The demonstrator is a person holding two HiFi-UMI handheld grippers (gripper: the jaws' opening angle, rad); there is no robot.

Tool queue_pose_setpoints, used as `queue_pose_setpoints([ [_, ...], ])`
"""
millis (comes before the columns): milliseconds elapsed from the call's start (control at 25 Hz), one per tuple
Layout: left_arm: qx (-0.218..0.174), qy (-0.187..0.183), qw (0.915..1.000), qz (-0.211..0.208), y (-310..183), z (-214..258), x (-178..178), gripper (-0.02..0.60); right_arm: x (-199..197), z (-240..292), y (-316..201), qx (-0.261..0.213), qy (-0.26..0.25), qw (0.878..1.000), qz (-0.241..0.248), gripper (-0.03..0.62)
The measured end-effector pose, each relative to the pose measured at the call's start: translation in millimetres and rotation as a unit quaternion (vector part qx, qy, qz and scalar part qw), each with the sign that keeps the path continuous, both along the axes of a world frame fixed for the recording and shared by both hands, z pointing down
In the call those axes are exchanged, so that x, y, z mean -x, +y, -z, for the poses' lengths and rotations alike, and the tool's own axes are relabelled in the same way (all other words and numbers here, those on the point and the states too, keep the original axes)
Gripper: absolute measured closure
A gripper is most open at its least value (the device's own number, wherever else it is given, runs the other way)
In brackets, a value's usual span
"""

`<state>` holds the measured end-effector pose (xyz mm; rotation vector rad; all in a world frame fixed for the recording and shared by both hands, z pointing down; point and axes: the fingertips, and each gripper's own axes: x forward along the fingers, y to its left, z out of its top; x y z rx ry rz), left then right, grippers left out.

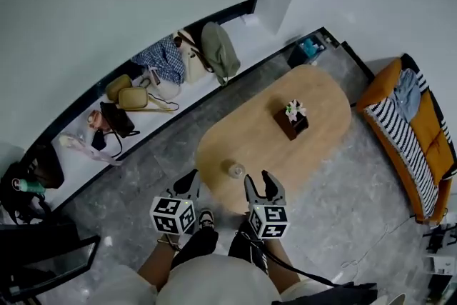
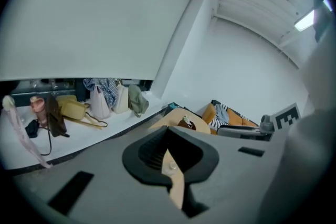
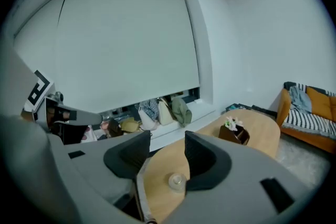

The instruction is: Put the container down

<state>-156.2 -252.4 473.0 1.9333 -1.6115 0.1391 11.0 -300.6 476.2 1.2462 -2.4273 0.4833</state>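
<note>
One clear round container (image 1: 236, 170), oval wooden table (image 1: 325, 114).

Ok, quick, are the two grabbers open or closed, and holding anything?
Left gripper: shut, holding nothing.
Right gripper: open, empty; the container sits on the table.

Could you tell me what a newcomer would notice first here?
The oval wooden table at the centre, with a small clear container at its near end and a brown flower box midway. An orange sofa with a striped blanket stands at right; handbags line the white ledge at left.
</note>
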Motion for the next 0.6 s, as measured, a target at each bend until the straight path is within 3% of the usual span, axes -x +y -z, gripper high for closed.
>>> queue_pose_setpoints([
  [160, -0.017, 0.009, 0.9998, -0.011, -2, 35, -5, 0.574, -8, 47, 0, -0.028, -0.004, 0.999, -0.020, 0.382],
  [400, -0.042, 0.003, 0.9986, -0.031, 5, 75, -21, 0.574, -42, 95, 8, -0.052, 0.004, 0.996, -0.076, 0.531],
  [600, -0.055, -0.002, 0.9982, -0.024, 5, 95, -45, 0.574, -82, 116, 9, -0.053, 0.019, 0.993, -0.100, 0.564],
])
